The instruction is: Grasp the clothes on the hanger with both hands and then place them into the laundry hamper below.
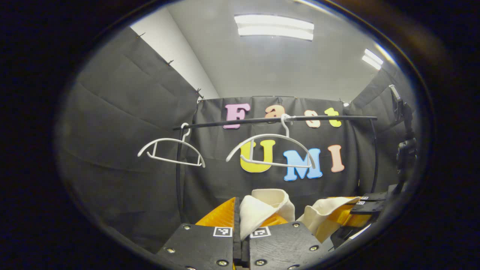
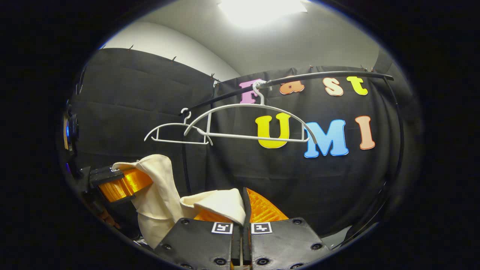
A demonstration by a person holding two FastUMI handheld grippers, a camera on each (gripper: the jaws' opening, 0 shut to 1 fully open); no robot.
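Left gripper and right gripper each clamp the cream fabric garment; two bare white wire hangers hang at 12 o'clock.

Light comes from ceiling light panels overhead; in right gripper view one panel blows out to white glare. Booth is dim lower down, black cloth wall soaks up light, w/ soft shadows. Strong fisheye bend: rail curves, edges blur and darken.

two hangers on rail (cloth below)
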